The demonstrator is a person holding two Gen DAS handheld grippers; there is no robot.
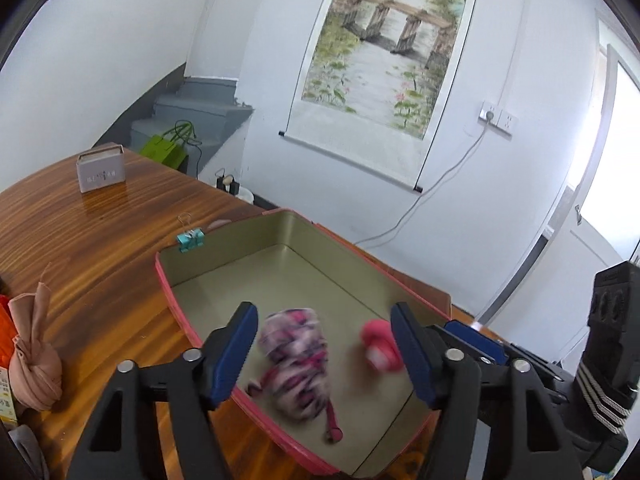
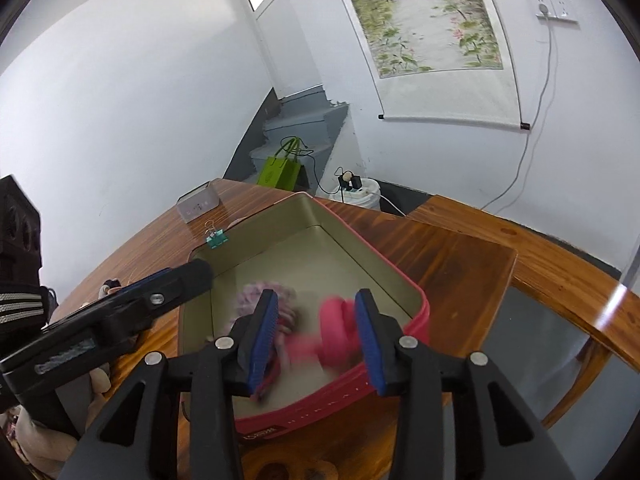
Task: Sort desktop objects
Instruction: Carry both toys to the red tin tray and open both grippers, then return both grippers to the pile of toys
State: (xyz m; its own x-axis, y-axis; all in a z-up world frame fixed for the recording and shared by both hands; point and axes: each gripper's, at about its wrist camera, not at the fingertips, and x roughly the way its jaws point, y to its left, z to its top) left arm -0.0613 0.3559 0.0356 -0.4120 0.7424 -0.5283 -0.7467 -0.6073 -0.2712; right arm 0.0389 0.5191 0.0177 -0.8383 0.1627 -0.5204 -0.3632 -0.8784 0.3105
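Observation:
A red tin box [image 1: 176, 304] with a gold inside stands on the wooden table; it also shows in the right wrist view [image 2: 416, 312]. Inside it lie a blurred pink-and-white patterned cloth item [image 1: 296, 360] [image 2: 256, 296] and a blurred pink item [image 1: 380, 344] [image 2: 336, 328]. My left gripper [image 1: 324, 356] is open above the box, the patterned item between its blue pads. My right gripper [image 2: 316, 336] is open above the box's near end, over the pink item. The left gripper's finger [image 2: 160, 284] reaches over the box's left rim in the right wrist view.
A teal binder clip [image 1: 191, 239] [image 2: 216, 240] stands beside the box's far corner. A grey box [image 1: 102, 172] [image 2: 199, 202] sits farther back. A pink cloth bundle [image 1: 34, 344] lies at the left. The table edge [image 2: 512, 276] runs right of the box.

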